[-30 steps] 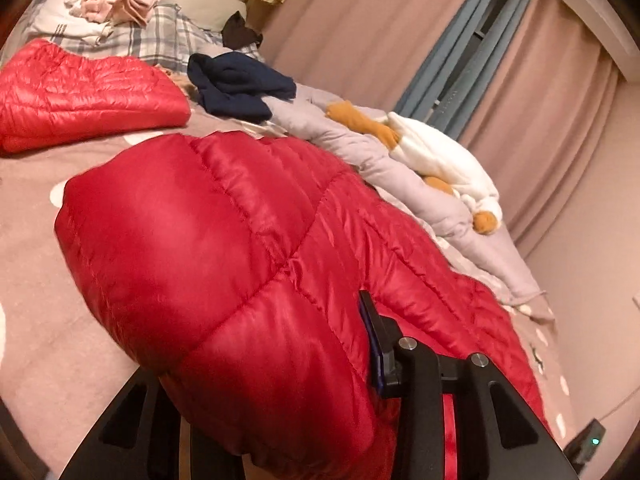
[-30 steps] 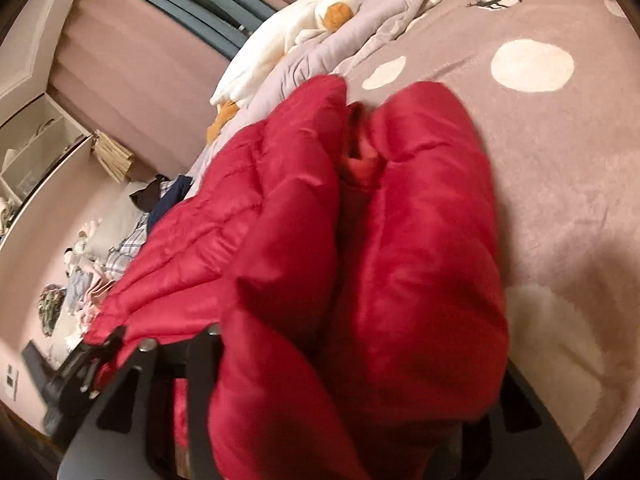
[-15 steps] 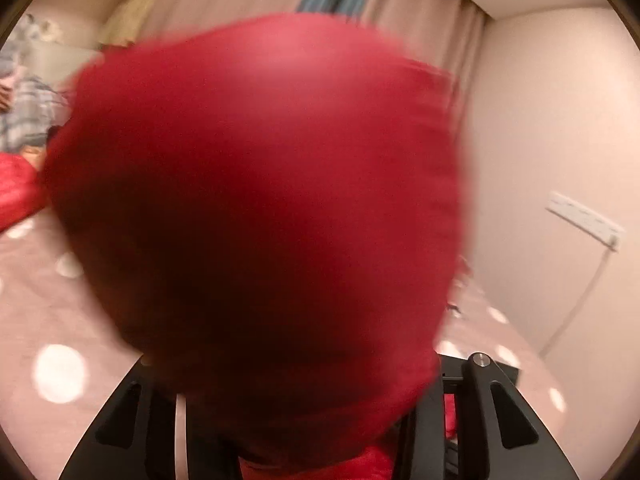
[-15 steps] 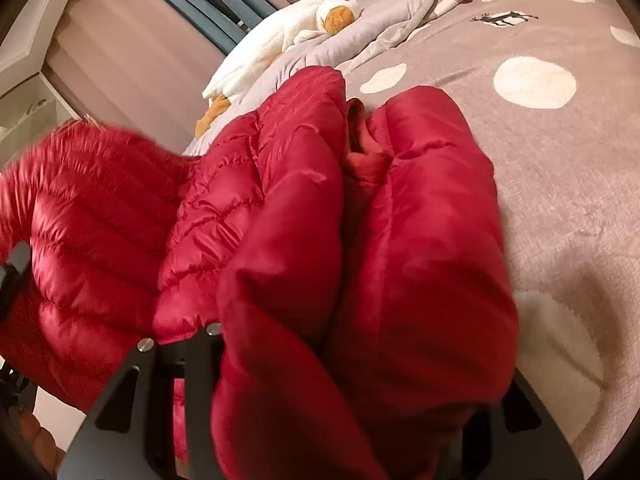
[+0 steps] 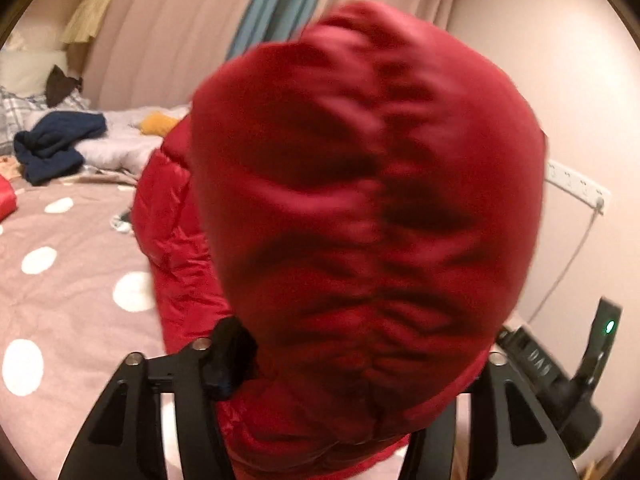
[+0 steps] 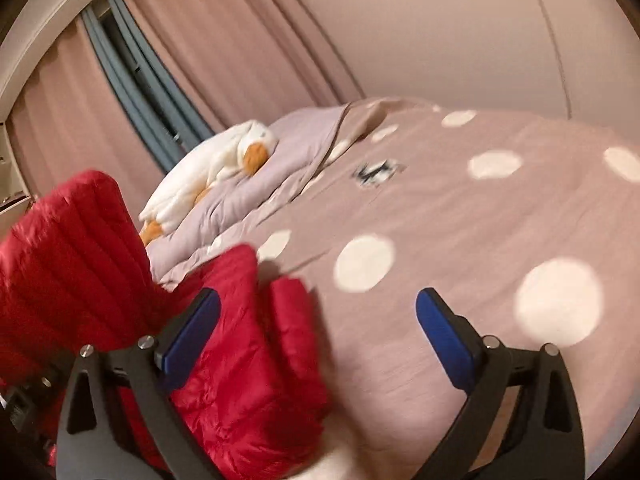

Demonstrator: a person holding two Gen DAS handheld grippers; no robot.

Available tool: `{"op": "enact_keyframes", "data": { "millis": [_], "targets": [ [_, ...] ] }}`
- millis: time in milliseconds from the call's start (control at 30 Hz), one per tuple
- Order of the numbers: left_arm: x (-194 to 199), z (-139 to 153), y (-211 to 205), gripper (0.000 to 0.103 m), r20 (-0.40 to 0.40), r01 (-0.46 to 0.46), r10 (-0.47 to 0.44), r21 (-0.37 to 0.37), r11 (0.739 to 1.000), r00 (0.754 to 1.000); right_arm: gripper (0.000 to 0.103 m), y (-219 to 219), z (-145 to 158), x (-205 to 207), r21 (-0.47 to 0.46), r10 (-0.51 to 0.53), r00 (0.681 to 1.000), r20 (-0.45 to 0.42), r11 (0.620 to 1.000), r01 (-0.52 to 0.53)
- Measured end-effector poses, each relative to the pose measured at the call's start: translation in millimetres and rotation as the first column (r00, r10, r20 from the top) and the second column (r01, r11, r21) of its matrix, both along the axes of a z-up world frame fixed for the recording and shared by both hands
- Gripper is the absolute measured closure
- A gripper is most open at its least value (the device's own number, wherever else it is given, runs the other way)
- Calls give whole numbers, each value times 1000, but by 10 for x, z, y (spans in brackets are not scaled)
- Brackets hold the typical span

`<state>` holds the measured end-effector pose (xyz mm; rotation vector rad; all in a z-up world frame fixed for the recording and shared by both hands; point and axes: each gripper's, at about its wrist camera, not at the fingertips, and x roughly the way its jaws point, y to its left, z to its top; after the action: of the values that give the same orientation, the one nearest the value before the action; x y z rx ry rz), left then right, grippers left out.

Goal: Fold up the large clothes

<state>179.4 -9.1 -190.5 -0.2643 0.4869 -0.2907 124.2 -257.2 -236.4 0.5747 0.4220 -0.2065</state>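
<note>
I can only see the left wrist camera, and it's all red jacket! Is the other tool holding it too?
Observer: No. The right tool is open; its jaws have just been opening.
Operator: So where's its bit of jacket?
Observer: The jacket is bunched on the bedspread against that tool's left pad, not pinched.
Operator: Any toys hiding behind?
Observer: Yes, a white stuffed duck lies on a grey quilt near the curtains.
</note>
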Motion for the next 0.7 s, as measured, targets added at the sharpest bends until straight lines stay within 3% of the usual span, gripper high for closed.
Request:
{"op": "enact_keyframes", "data": {
  "millis": [100, 200, 433, 567, 700],
  "targets": [
    [77, -68, -123, 21, -53, 54, -54, -5, 999, 997, 4, -70, 121, -108, -54, -24, 1000, -2, 998, 24],
    [142, -167, -335, 5, -79, 127, -122, 62, 990, 989, 3, -31, 275, -189, -123, -24, 1000, -10, 992, 22],
    [291, -484, -744, 3, -158, 190, -161, 192, 963, 974, 4, 130, 550, -349, -324, -49, 999, 2, 945, 47],
    [310, -626, -768, 3, -167, 195, -153, 274, 942, 974, 4, 143, 670, -461, -339, -51, 998, 24, 939, 56],
    [333, -704, -807, 2, -147, 184, -144, 311, 932, 979, 4, 129, 773, -551, -316, -46, 998, 33, 947, 54]
  ]
}}
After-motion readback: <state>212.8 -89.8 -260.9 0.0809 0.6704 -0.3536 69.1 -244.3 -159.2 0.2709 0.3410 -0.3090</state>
